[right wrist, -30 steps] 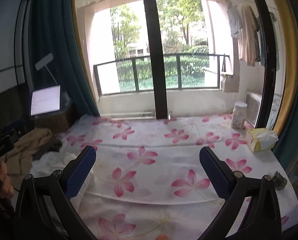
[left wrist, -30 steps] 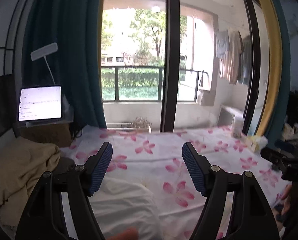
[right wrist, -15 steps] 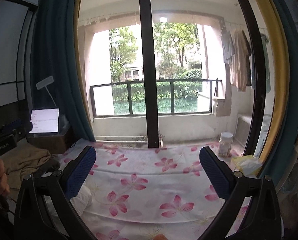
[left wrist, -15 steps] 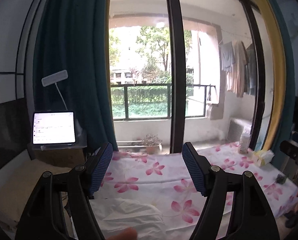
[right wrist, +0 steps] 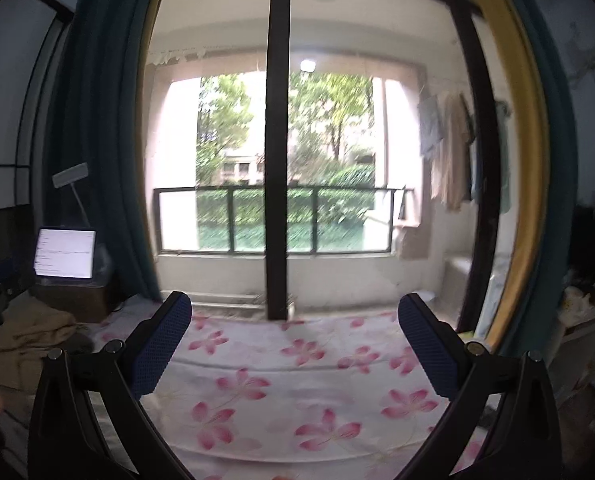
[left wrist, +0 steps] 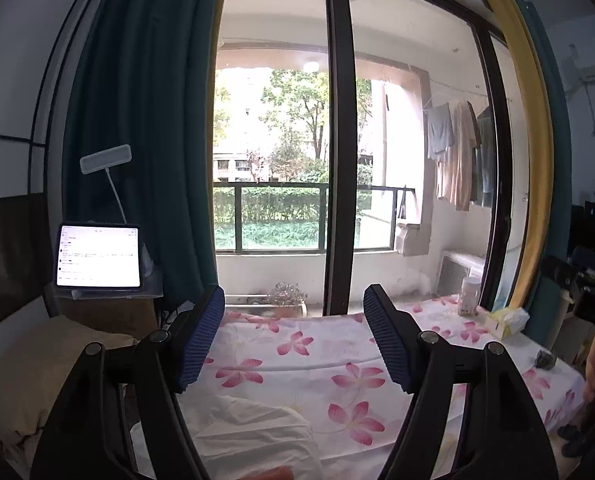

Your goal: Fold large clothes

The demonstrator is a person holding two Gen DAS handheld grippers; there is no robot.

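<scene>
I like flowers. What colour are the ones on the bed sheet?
Pink flowers on the white cotton bed sheet, clearest in the left wrist view.

Garment point(left wrist: 257, 432) on bed point(left wrist: 337, 360) — tablet point(left wrist: 97, 256) left.

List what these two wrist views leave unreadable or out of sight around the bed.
- White garment, left wrist view: lower part cut off by the frame edge and the left tongs; its type is unclear.
- Tablet: screen text too small.
- Right wrist view: blurred; the right tongs stand open and empty.
- Small dark object on the floral sheet: too small to identify.
- Tan cloth: partly cut off at the left.
</scene>
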